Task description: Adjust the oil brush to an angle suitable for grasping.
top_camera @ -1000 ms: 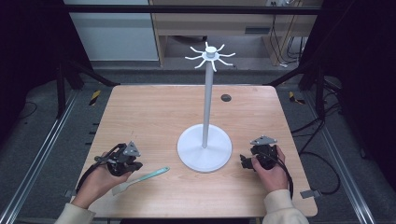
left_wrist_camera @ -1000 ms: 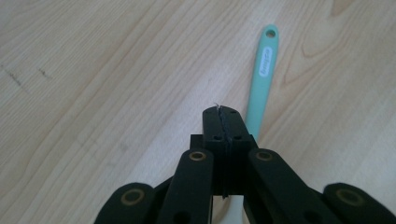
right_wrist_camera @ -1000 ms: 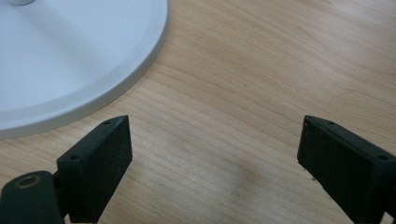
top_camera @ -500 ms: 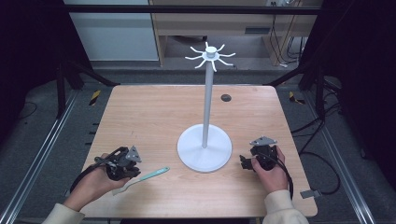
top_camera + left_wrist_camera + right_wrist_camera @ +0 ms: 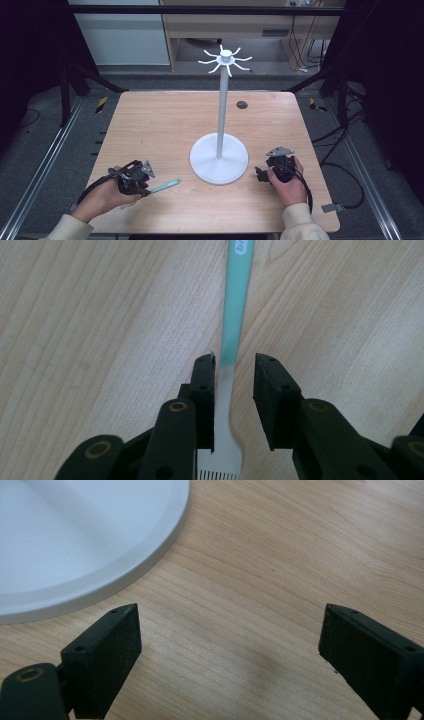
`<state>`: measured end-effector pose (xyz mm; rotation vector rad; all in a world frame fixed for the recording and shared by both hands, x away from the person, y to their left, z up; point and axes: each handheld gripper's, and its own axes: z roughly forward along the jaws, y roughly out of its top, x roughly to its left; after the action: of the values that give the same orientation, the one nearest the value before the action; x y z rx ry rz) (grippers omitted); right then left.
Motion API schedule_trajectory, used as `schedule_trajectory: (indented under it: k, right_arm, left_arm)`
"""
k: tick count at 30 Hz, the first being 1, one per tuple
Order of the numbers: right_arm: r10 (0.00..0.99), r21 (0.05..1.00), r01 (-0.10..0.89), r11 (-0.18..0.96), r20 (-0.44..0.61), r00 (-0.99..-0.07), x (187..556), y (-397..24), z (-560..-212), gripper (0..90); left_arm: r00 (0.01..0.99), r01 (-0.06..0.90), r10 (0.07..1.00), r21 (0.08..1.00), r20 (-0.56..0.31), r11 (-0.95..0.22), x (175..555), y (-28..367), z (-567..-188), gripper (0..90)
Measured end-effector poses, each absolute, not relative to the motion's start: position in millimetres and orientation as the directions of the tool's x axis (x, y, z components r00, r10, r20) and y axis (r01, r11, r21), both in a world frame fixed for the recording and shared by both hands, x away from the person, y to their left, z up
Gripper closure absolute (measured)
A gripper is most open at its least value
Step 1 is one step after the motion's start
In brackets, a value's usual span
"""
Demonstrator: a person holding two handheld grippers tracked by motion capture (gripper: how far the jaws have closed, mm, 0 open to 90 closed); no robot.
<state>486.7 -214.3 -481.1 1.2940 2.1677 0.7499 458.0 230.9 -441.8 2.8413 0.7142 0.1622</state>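
Toothbrush (image 5: 235, 315), smooth mint-green plastic handle fading to a white neck and bristled head, lies flat on the pale wood-grain table (image 5: 160, 130). My left gripper (image 5: 234, 390) straddles its neck; the jaws have just been opening, one pad touching or nearly so, the other clear. My right gripper (image 5: 227, 645) rests spread wide beside the round white stand (image 5: 219, 159).

Left gripper (image 5: 234, 405) fingers just opening; right gripper (image 5: 227, 665) fingers wide.

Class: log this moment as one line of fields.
left gripper: just opening, astride flat mint-green plastic brush | right gripper: open beside white round stand base
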Motion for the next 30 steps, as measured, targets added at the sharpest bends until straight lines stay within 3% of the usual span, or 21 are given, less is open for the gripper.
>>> schedule_trajectory:
  k: [7, 30]
  right_arm:
    - [0.901, 0.68, 0.624, 0.385, -0.13, -0.414, 488, -218, -481, 10.4]
    - [0.899, 0.678, 0.623, 0.39, -0.134, -0.417, 487, -218, -481, 10.4]
  left_arm:
    - [0.887, 0.449, 0.46, 0.15, 0.048, -0.881, 463, 220, -452, 67.8]
    - [0.891, 0.448, 0.454, 0.113, 0.03, -0.887, 472, 215, -462, 71.7]
